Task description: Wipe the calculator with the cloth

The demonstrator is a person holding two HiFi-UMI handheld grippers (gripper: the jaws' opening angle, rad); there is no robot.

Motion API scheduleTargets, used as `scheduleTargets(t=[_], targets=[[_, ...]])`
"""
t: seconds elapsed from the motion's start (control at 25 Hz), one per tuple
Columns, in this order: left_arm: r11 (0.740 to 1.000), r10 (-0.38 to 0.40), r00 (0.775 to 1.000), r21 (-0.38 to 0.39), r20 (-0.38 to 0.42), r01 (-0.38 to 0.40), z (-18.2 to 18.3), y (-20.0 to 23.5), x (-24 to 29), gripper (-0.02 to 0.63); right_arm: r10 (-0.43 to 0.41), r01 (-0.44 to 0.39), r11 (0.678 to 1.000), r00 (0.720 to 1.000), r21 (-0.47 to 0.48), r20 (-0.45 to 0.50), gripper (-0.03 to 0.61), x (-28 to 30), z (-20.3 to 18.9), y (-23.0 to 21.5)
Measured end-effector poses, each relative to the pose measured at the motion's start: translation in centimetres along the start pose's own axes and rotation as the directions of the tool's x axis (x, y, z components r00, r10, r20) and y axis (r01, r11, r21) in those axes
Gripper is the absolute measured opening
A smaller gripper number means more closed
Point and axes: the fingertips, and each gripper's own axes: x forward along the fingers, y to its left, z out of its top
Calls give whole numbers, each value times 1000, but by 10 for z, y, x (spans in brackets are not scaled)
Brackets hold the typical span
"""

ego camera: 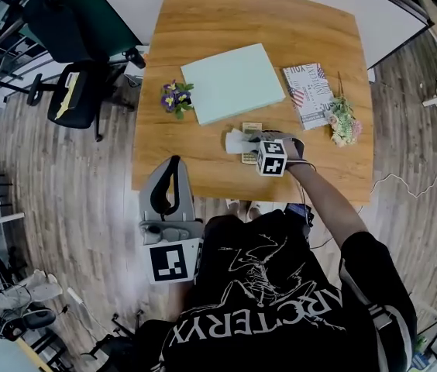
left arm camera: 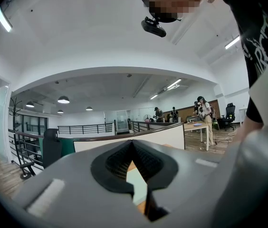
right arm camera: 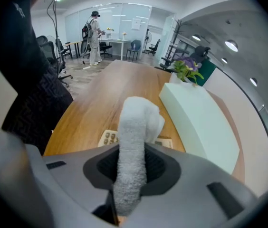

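A beige calculator (ego camera: 250,128) lies on the wooden table (ego camera: 203,37), just in front of a pale green box. My right gripper (ego camera: 251,139) is shut on a white cloth (ego camera: 236,141), and the cloth rests over the calculator's middle. In the right gripper view the cloth (right arm camera: 133,146) stands rolled between the jaws, with calculator keys (right arm camera: 109,137) showing on either side below it. My left gripper (ego camera: 164,191) hangs off the table's near edge, pointing up and away. Its jaws (left arm camera: 133,167) are closed with nothing between them.
The pale green box (ego camera: 231,82) sits mid-table, with a purple flower pot (ego camera: 174,97) to its left. A printed booklet (ego camera: 309,94) and a dried flower bunch (ego camera: 342,121) lie at the right. Office chairs (ego camera: 75,91) stand left of the table. People stand far off (right arm camera: 94,31).
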Motion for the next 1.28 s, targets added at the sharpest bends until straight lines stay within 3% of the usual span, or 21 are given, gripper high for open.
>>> scheduleTargets(t=[0.48,0.68,0.84,0.96,1.04,1.08,1.16,1.28], targets=[[999,-40,996,10,75,39,12,-8,7,9,123,-123,990,992,-67,5,94,-4,19,74],[999,-46,999,3,24,45,7,-10,7,9,175,-175,983,985,-55,-2,94,5,17,95],[999,-38,999,-5,21,38,10,-8,4,9,138,-144,988,986,59,96,94,-15,27,91],[999,-42,998,10,44,41,15,-7,7,9,-5,-60,969,965,238,262,94,-67,45,61],[999,-53,997,13,48,53,16,-9,12,9,-155,-4,920,915,391,373,94,-114,53,31],[998,-62,997,15,50,61,16,-10,15,9,-236,11,883,875,470,422,94,-140,55,16],[996,-85,995,20,57,84,17,-16,21,9,-401,38,802,773,596,491,94,-198,54,-10],[991,-130,988,8,77,130,23,-27,32,9,-619,109,699,588,707,521,94,-292,49,-42]])
